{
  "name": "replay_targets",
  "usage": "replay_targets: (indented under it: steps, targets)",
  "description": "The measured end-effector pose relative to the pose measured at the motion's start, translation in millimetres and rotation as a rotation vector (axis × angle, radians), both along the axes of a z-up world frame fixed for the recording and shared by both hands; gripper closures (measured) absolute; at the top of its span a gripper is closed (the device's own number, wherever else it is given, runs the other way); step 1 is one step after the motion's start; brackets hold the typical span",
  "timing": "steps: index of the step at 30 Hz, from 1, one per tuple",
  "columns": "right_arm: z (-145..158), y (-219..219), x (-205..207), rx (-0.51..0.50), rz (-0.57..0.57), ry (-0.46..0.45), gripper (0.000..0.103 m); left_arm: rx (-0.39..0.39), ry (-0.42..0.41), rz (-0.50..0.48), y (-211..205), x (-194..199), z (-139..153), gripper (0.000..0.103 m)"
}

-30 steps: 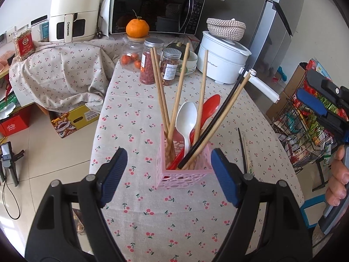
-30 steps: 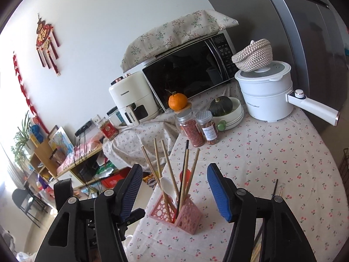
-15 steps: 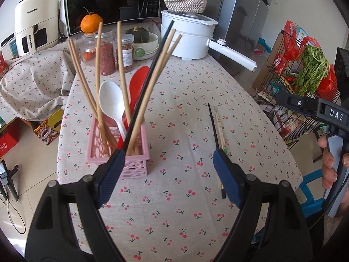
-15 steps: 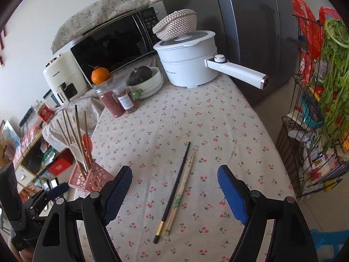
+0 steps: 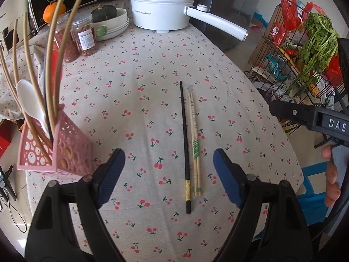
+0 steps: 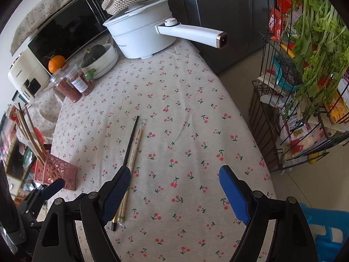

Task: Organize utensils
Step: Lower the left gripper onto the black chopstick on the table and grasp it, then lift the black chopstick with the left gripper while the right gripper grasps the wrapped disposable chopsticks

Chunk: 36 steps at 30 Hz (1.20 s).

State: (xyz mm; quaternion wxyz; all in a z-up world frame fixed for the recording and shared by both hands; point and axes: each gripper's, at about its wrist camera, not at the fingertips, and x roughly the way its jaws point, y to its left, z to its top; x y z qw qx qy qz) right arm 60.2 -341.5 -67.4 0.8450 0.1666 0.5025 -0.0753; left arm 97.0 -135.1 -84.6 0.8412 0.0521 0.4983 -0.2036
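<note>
A black chopstick (image 5: 185, 144) and a wrapped pair of bamboo chopsticks (image 5: 194, 144) lie side by side on the cherry-print tablecloth (image 5: 135, 100). A pink perforated holder (image 5: 55, 150) at the left holds several wooden chopsticks, a black one, a white spoon (image 5: 29, 100) and a red spoon. My left gripper (image 5: 169, 174) is open and empty, hovering just above the near ends of the loose chopsticks. My right gripper (image 6: 174, 187) is open and empty, to the right of the black chopstick (image 6: 130, 144) and the bamboo pair (image 6: 134, 150). The holder also shows in the right wrist view (image 6: 55, 172).
A white electric pot (image 5: 163, 4) with a long handle stands at the table's far end. Two jars (image 5: 84, 35), a bowl with a squash (image 5: 111, 19), an orange and a microwave are at the far left. A wire rack with greens (image 6: 305, 69) stands right of the table.
Both grippers have swung right, away from the pink holder and toward the loose chopsticks, which now sit centred in the left wrist view. Both stayed open.
</note>
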Motion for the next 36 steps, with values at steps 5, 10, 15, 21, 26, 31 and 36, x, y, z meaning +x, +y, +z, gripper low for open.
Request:
replay_targets:
  steps: [5, 10, 15, 21, 26, 31, 36]
  targets:
    - [-7, -3, 8, 0.020, 0.002, 0.032, 0.019, -0.001, 0.030, 0.026, -19, 26, -11, 0.037]
    - [-10, -4, 14, 0.015, 0.019, 0.042, 0.019, -0.038, 0.139, 0.036, -36, 55, -41, 0.079]
    - [-14, -14, 17, 0.024, 0.002, 0.056, 0.019, -0.020, 0.166, 0.045, -48, 66, -57, 0.089]
    - [-18, -22, 19, 0.025, -0.012, 0.067, 0.019, -0.019, 0.182, 0.049, -52, 74, -62, 0.090]
    - [-21, -24, 20, 0.026, -0.018, 0.077, 0.019, -0.012, 0.216, 0.050, -56, 83, -69, 0.090]
    - [-22, -26, 21, 0.021, -0.023, 0.081, 0.019, 0.071, 0.204, 0.021, -69, 84, -69, 0.090]
    - [-25, -28, 21, 0.023, -0.030, 0.095, 0.019, 0.148, 0.139, 0.021, -71, 76, -64, 0.096]
